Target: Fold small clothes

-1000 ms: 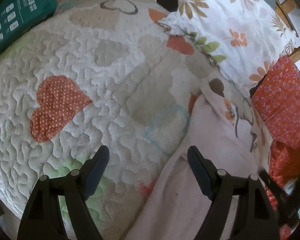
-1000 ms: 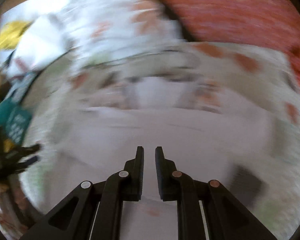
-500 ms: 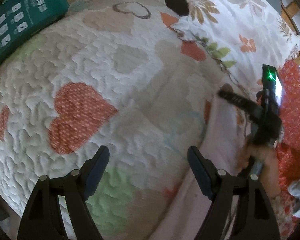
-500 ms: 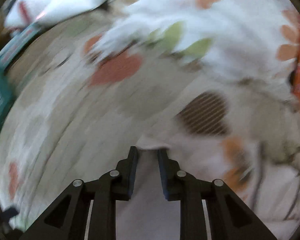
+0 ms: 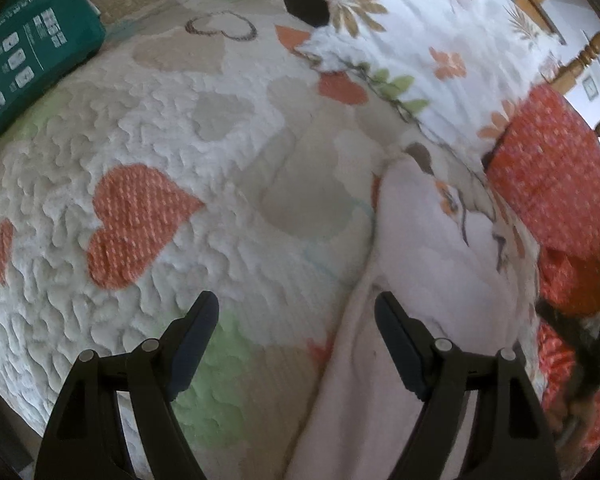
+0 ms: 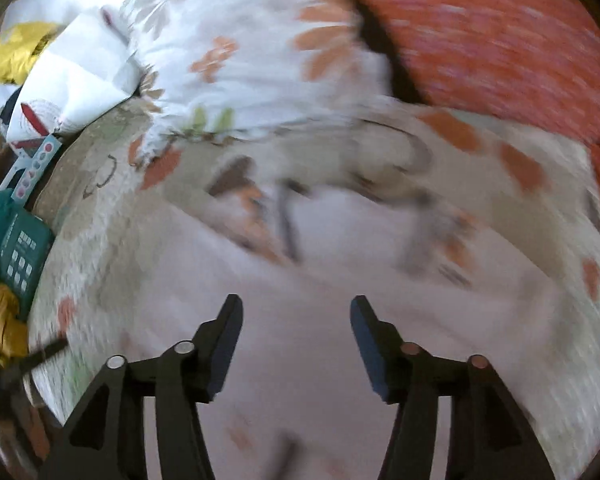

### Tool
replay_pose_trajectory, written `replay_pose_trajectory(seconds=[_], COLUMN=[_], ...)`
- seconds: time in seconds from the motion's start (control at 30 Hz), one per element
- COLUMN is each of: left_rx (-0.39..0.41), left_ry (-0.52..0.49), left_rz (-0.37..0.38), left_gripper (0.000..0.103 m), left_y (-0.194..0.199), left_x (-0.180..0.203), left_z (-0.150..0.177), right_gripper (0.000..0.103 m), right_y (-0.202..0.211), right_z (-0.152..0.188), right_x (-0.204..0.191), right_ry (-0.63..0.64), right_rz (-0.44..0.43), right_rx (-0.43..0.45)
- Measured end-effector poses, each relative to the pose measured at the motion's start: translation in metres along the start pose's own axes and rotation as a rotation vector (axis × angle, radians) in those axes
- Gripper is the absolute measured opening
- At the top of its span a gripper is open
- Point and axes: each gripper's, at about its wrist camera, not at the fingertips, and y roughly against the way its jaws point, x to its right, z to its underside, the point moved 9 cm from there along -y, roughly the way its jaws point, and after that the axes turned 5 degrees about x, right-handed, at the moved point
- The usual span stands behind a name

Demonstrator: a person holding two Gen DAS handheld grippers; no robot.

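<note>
A pale pink small garment [image 5: 428,280] with a printed animal figure lies on the heart-patterned quilt [image 5: 172,168], stretched from the lower middle toward the right. My left gripper [image 5: 296,320] hovers open over the garment's left edge, nothing between its fingers. In the blurred right wrist view the same garment [image 6: 300,280] fills the middle. My right gripper [image 6: 296,316] hangs above it with its jaws opening and nothing between them.
A green package [image 5: 28,68] lies at the quilt's far left. A floral pillow [image 5: 440,40] and a red dotted cushion [image 5: 552,176] sit at the back right, with wooden bed posts [image 5: 580,60] behind. White and yellow bags [image 6: 60,64] lie at the far left.
The right gripper let go of the garment's edge, its jaws went from nearly shut to wide, and it swung back away from the far end. The left gripper shifted slightly.
</note>
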Motion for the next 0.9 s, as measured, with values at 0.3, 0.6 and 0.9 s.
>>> replay_pose_trajectory(seconds=[0.3,0.6,0.9], left_rx=[-0.077,-0.048,-0.1], left_ry=[0.0,-0.03,0.102], left_rz=[0.077,0.178,0.275], left_gripper=[0.079,0.054,0.037], left_y=[-0.008,0.003,0.019], left_x=[0.018,0.032,0.023], left_z=[0.062,0.106,0.157], right_gripper=[0.066,0.068,0.07], right_y=[0.074,0.075,0.069], right_z=[0.147,0.205,0.232], right_x=[0.178,0.167,0.114], right_ry=[-0.396,-0.637,-0.671], right_rz=[0.121,-0.219,-0.547], right_rx=[-0.005,0.089,0.094])
